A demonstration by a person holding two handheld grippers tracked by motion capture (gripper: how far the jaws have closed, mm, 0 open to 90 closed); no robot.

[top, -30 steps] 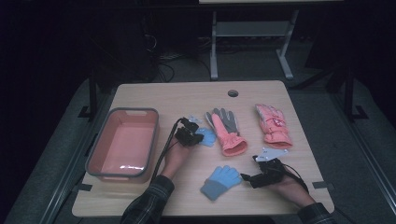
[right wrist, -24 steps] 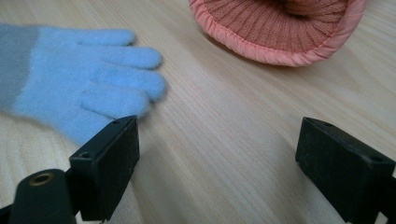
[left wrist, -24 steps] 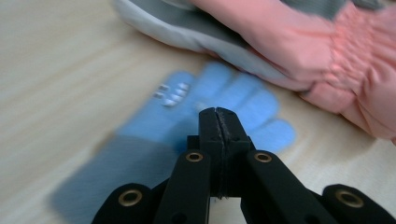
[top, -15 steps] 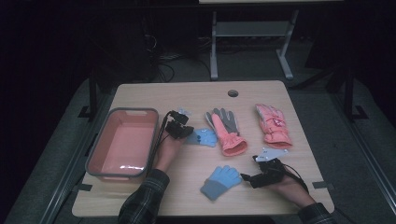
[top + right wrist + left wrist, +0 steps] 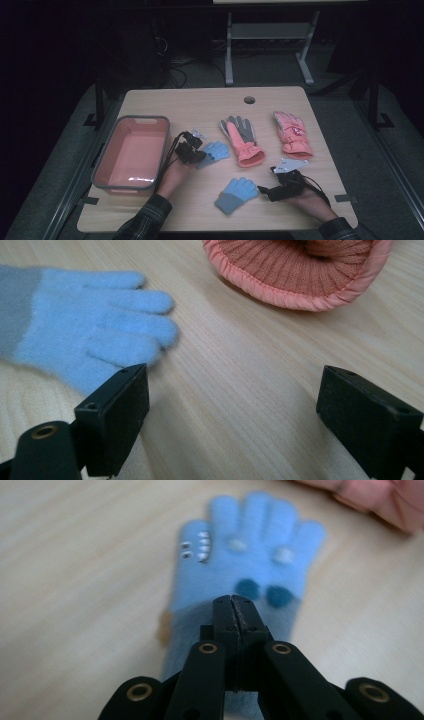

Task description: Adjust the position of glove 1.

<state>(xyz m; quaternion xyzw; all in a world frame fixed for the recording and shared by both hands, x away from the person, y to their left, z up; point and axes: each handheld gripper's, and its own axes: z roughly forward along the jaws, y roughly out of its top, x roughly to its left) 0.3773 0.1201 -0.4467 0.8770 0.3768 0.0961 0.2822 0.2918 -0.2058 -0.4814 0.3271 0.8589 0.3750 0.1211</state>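
The small blue glove lies flat on the table just right of the pink tub, its cuff caught between the left gripper jaws, its fingers pointing away from them. Those jaws are pressed together on the cuff's fabric. The right gripper rests low over bare wood near the front edge, its jaws wide apart and holding nothing; a second blue glove lies just beside its left jaw, fingertips close to it.
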